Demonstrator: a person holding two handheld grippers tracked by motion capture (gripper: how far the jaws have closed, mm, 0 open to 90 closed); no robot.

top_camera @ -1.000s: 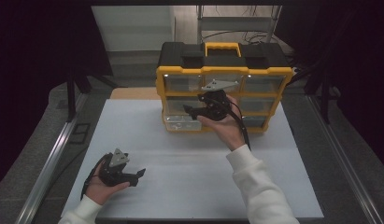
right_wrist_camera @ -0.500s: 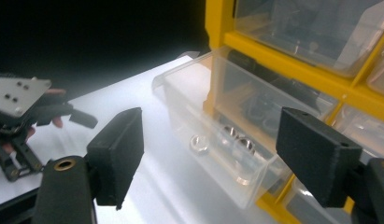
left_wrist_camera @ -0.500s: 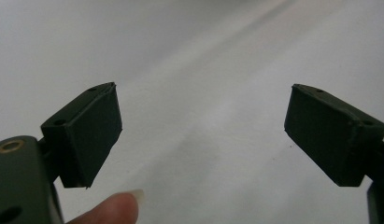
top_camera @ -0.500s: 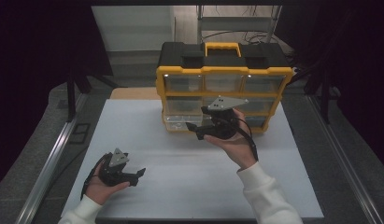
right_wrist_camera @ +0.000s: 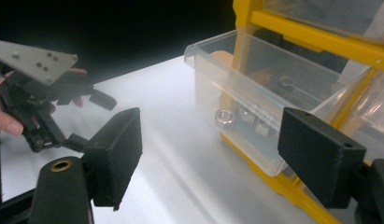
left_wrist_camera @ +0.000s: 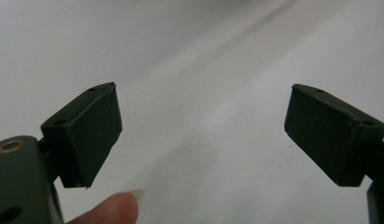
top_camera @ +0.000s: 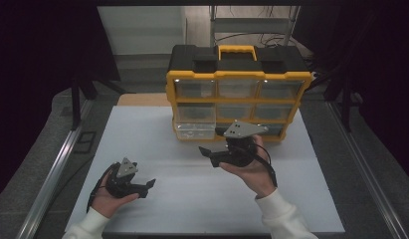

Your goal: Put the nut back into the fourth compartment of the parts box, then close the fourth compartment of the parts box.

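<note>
**Black hand-held grippers, white sleeves**

The left gripper and the right gripper are both matte black, each with two blocky rectangular pads marked by small round holes. A brass-coloured ring sits in the black arm below one pad. Each gripper carries a grey three-cornered plate dotted with small screws. A black cable loops off the right one. White cuffed sleeves cover both wrists.

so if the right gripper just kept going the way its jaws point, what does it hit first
Most likely the pulled-out clear drawer at the bottom left of the yellow organizer. In the right gripper view it sits between the open jaws of the right gripper, metal nuts inside. Depth is unclear; it might graze the white table first.
</note>
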